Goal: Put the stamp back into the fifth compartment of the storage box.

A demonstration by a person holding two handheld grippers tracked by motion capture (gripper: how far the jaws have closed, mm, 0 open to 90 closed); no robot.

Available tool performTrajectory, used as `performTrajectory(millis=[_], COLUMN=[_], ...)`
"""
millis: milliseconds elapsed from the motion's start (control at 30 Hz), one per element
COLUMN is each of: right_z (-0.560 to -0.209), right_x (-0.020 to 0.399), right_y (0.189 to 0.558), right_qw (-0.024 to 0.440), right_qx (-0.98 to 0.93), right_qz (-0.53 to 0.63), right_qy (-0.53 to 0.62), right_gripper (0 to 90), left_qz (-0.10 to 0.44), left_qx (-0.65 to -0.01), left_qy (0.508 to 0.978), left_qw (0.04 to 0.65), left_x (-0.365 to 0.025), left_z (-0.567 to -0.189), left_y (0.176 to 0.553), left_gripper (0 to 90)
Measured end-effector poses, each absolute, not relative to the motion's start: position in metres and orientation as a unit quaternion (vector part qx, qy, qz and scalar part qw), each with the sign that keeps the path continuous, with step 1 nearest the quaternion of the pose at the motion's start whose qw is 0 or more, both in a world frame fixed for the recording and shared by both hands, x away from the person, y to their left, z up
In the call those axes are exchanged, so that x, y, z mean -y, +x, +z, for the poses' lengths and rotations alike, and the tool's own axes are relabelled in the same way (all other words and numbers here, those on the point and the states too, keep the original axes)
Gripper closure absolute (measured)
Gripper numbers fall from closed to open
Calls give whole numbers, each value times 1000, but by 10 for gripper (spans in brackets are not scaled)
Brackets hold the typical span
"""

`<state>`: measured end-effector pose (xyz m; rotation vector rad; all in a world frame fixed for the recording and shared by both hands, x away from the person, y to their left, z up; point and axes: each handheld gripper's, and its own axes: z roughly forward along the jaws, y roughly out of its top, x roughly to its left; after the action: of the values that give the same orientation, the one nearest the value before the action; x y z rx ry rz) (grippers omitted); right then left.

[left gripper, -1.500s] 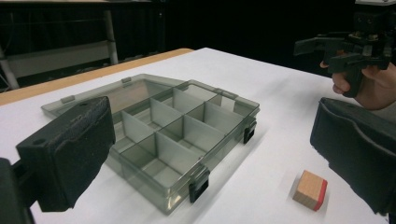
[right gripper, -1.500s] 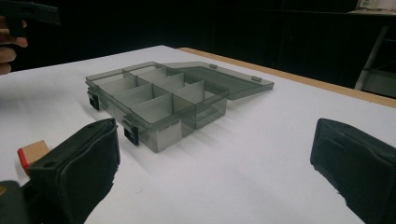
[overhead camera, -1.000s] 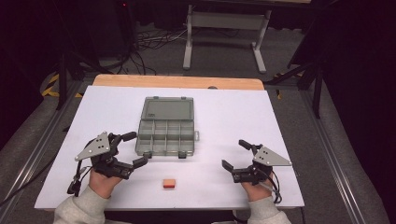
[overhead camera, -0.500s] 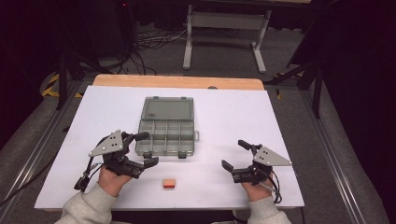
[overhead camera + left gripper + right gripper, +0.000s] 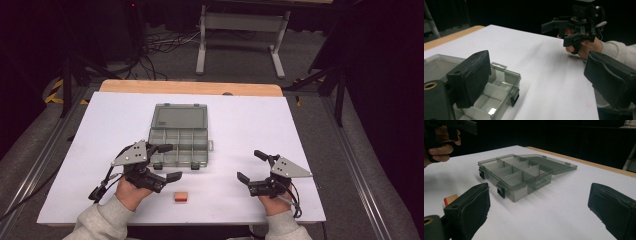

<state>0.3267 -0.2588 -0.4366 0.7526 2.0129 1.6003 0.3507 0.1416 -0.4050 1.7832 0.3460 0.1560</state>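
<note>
Small orange block lies flat on the white table, near the person's edge, in front of the open compartment box and apart from it. Its long axis runs left-right in the high view.

Left tongs: block sits just to their right and slightly toward the person, near the lower jaw tip. Right tongs: block lies well off to their left. Judgement: left hand is the nearer of the 2, so a pick likely falls to it.

Left tongs: jaws spread wide, holding nothing, hovering beside the box's front-left corner. Right tongs: jaws also wide, empty, touching nothing.

Box lid lies folded back flat; the compartments I can see look empty.
</note>
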Motion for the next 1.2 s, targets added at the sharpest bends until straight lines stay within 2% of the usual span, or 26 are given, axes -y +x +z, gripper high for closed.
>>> performTrajectory(millis=[167, 467, 700, 800, 1200], right_z=[-437, -437, -437, -437, -438], right_x=[259, 259, 259, 259, 259], right_y=[327, 327, 327, 327, 327], right_qw=[227, 224, 225, 223, 221], right_qx=[-733, -734, -736, -735, -736], right_qz=[581, 581, 580, 581, 581], right_qy=[273, 271, 269, 268, 268], right_gripper=[49, 49, 49, 49, 50], left_qz=[62, 69, 25, 12, -2], left_qx=[-147, -113, -111, -120, -107], left_qy=[771, 798, 812, 819, 845], left_qw=[617, 588, 572, 561, 524], left_x=[-141, -136, -134, -133, -132], left_z=[-405, -409, -414, -416, -422], left_y=[352, 347, 350, 352, 351], left_gripper=[111, 126, 158, 142, 173])
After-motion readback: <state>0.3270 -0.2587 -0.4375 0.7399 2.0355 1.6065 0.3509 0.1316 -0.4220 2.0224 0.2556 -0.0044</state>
